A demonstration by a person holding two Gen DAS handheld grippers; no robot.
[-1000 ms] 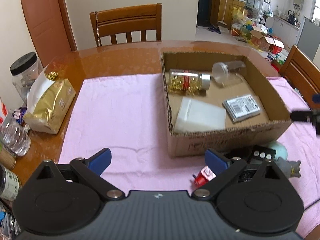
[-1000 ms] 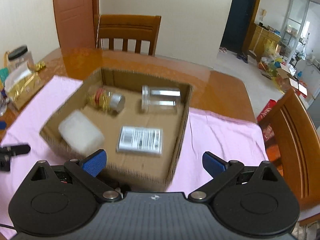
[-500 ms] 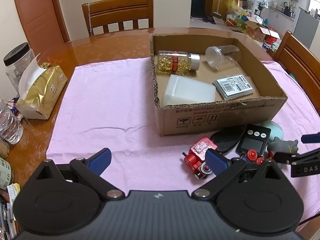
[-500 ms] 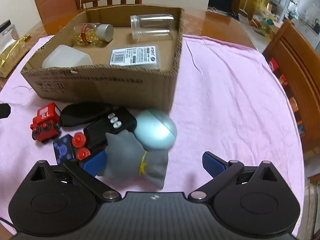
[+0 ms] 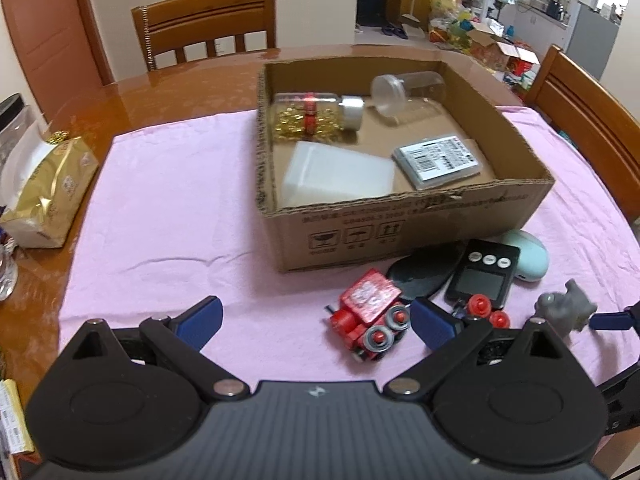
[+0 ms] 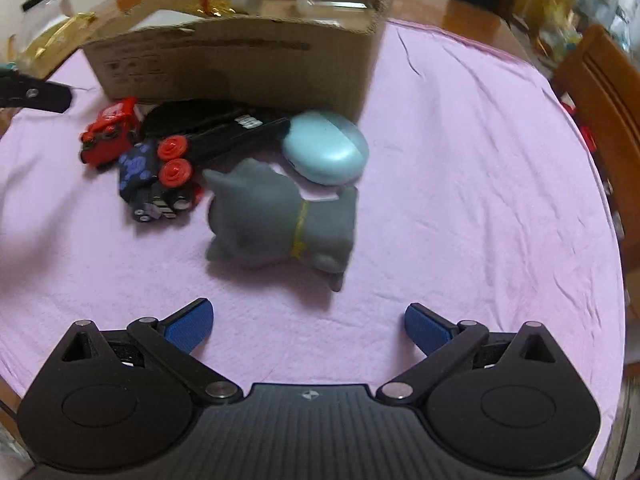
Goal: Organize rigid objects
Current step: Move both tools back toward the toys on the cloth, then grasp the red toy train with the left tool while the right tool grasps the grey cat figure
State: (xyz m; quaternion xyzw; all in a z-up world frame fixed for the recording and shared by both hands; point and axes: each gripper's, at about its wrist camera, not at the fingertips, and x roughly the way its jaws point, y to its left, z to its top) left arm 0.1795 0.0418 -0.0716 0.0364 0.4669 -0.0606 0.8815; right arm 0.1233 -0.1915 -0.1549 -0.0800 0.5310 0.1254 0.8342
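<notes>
Right wrist view: grey cat figure (image 6: 280, 216), on its side on the pink cloth (image 6: 480, 160), directly ahead of the right gripper (image 6: 308, 322) and roughly centred on the gap between the blue pads; not touching either pad. Right gripper spread wide, holding nothing. Judged next item for pickup; approach not yet closed.

Just beyond the cat: pale blue oval case (image 6: 326, 152), near the box front. To its left, in a tight cluster: black device with three round buttons (image 6: 244, 128), black oval piece (image 6: 180, 118), dark toy with red wheels (image 6: 156, 180), red toy train (image 6: 110, 136). All outside the box, on the cloth.

Left wrist view: cardboard box (image 5: 400, 236), open-topped, on the cloth. Inside: bottle of gold capsules (image 5: 316, 116), lying flat; clear jar (image 5: 404, 94), lying flat; white plastic tub (image 5: 336, 174); flat labelled packet (image 5: 436, 160). Four items stowed, judged done. Six or so loose at the box front, judged outstanding; task somewhat under half complete.

Left gripper (image 5: 316, 320): spread wide, empty, low over the cloth, red toy train just ahead between the pads toward the right one.

Beyond: gold foil bag (image 5: 48, 192) at the left cloth edge, wooden table (image 5: 180, 92), chair (image 5: 204, 24) behind.
</notes>
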